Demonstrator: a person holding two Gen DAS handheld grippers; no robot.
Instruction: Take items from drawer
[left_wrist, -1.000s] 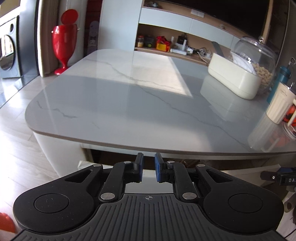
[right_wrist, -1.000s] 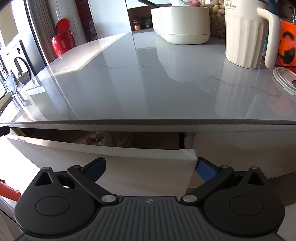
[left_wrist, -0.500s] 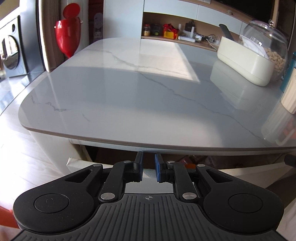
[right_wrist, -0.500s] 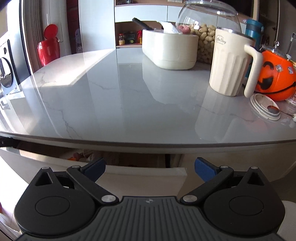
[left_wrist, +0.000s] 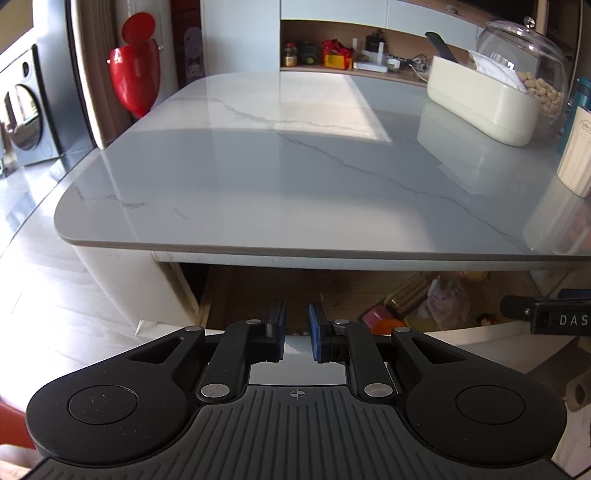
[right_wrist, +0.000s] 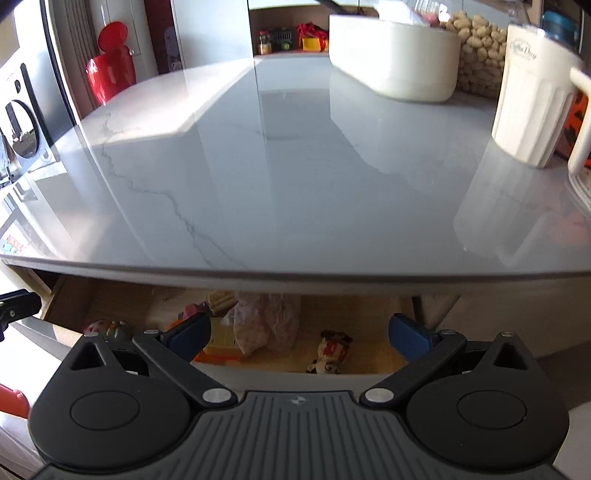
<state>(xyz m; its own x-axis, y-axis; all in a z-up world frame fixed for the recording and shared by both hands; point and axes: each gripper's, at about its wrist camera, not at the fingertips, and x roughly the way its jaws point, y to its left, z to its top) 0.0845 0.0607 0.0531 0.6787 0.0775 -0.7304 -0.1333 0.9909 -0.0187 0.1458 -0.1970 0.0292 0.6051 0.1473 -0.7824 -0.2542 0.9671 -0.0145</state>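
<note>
The drawer (right_wrist: 354, 314) stands pulled out from under the front edge of the desk (right_wrist: 295, 166), and its wooden floor is in plain sight. Inside lie a crumpled plastic bag (right_wrist: 266, 321), a small toy figure (right_wrist: 330, 350) just to its right, a yellow and orange item (right_wrist: 218, 343) beside the bag, and more small bits toward the left end that are too dim to name. From the left wrist view the same bag (left_wrist: 443, 299) shows beside a round orange piece (left_wrist: 386, 326) and a pink one (left_wrist: 373, 315).

The opening looks done, so I judge the picking-out is the step in hand. The right tongs (right_wrist: 299, 332) hang spread wide over the drawer front, holding nothing, with the bag and the toy figure between their tips in the picture. The left tongs (left_wrist: 296, 332) are nearly closed with a narrow gap and nothing in it; they sit at the drawer's front edge.

The next move likely calls for lowering the right tongs into the drawer without striking the desk's overhang, then closing on one item. The bag is soft and would crush; the toy figure is small and needs a centred grip.

A cream jug (right_wrist: 532, 96) on the desk reads what looks like "Coffee Day". A black part (left_wrist: 561, 319) at the right edge of the left view shows the letters "DAS".
</note>
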